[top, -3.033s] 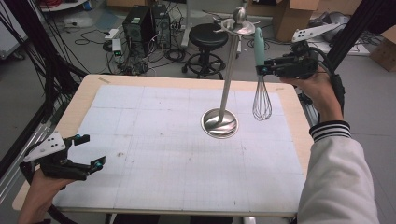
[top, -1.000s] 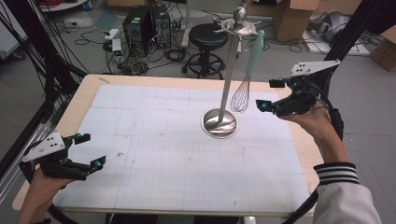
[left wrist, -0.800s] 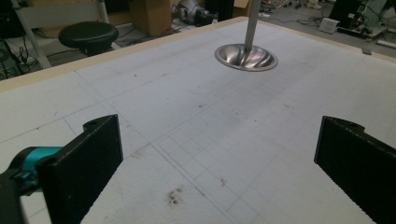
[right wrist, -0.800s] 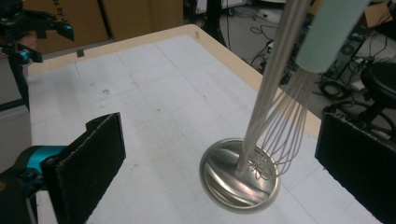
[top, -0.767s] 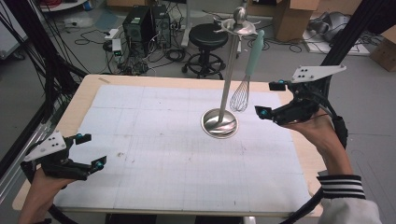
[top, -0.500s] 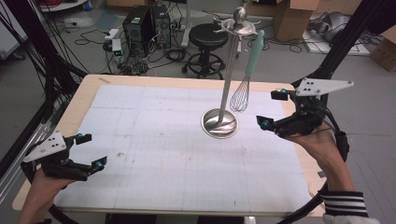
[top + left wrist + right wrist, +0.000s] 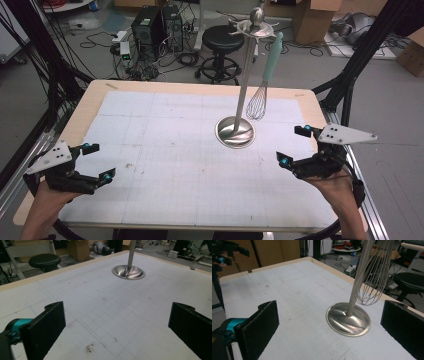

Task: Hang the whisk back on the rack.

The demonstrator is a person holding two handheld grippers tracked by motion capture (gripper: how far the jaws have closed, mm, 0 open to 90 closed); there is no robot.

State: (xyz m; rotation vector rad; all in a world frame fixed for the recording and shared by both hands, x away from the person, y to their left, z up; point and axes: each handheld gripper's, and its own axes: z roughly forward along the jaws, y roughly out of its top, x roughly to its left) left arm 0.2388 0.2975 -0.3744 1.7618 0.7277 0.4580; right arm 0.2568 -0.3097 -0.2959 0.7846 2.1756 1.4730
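A metal stand [image 7: 235,132] with a round base and a tall pole rises right of the table's middle. A wire whisk [image 7: 257,102] with a teal handle hangs from a hook at its top, clear of the base. My right gripper [image 7: 291,145] hovers open and holds nothing, near the table's right edge and nearer than the stand. Its own view has the base [image 7: 348,318] and the whisk wires [image 7: 374,282] just ahead of its spread jaws. My left gripper [image 7: 100,161] is open and holds nothing at the near left; the base [image 7: 128,272] lies far ahead of it.
A white gridded mat [image 7: 165,150] covers the wooden table [image 7: 90,100]. Beyond the far edge, on the floor, are a black stool [image 7: 220,40], computer boxes [image 7: 155,22] and cables. Black frame struts [image 7: 365,45] stand at the right.
Three seconds ago my right gripper held the whisk by its handle beside the stand. It has let go, leaving the whisk hanging, and drawn back toward the near right. The left has barely moved.
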